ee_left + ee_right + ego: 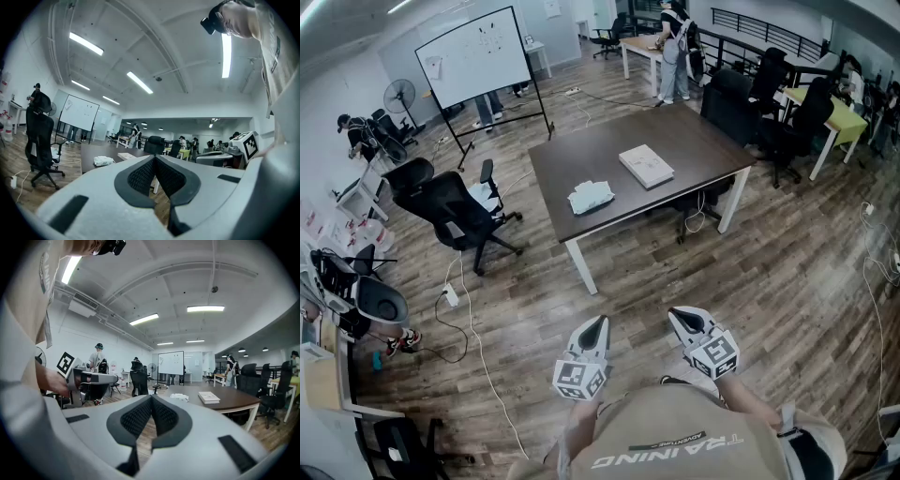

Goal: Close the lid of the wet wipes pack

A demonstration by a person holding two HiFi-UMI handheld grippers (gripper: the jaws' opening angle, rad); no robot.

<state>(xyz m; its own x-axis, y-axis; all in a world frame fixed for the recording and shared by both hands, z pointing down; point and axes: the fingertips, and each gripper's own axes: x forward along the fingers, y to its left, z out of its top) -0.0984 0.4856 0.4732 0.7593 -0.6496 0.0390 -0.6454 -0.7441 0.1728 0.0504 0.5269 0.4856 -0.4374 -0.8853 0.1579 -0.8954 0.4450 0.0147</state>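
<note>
- Left gripper (598,322) — held low in front of the person's torso, above the floor; in the left gripper view its jaws are pressed together with nothing between them.
- Right gripper (678,314) — just beside the left one and at the same height; in the right gripper view its jaws likewise meet tip to tip and hold nothing.
- Table (609,150) — a dark brown rectangular top on white legs, standing well apart from both grippers, ahead of the person.
- Wet wipes pack (591,197) — a white, slightly rumpled pack lying on the table near its front-left edge; it is too small in every view to tell whether its lid is up or down.
- Flat book (646,166) — a pale rectangular item lying flat on the table, near the pack and on its right.
- Floor (769,272) — wood-pattern planks in grey-brown, with white cables trailing across them at the left.
- Black office chair (450,208) — stands to the left of the table, turned away from it.
- Whiteboard (475,56) — on a wheeled black frame behind the table, with a standing fan (397,94) to its left.
- Yellow-green desk (839,117) — at the far right, with dark chairs beside it.
- Standing person (675,47) — at a light wooden desk in the background.
- Ceiling — white, with long strip lights (86,43).
</note>
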